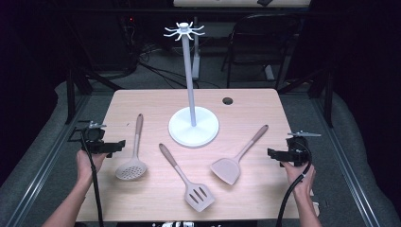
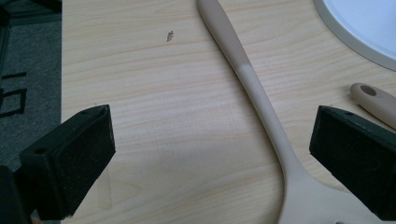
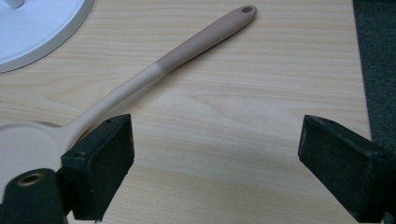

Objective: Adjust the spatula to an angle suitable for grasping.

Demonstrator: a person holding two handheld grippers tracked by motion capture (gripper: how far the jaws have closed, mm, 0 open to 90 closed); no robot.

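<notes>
Beige skimmer spoon (image 1: 133, 157) lies left of the white stand (image 1: 194, 126), handle pointing away from the person, just right of the left gripper (image 1: 119, 145). Its fingers (image 2: 70, 158) gape wide, holding nothing. The right gripper (image 1: 272, 153), equally wide and empty, hovers beside the spatula (image 1: 235, 161).

Overhead light is brightening the table (image 1: 142, 101) evenly w/ soft shadows; surroundings are staying dark; high view is looking slightly soft, grainy.

One skimmer (image 1: 132, 163), one slotted turner (image 1: 189, 182), one solid turner (image 1: 235, 161), one rack (image 1: 193, 120)
</notes>
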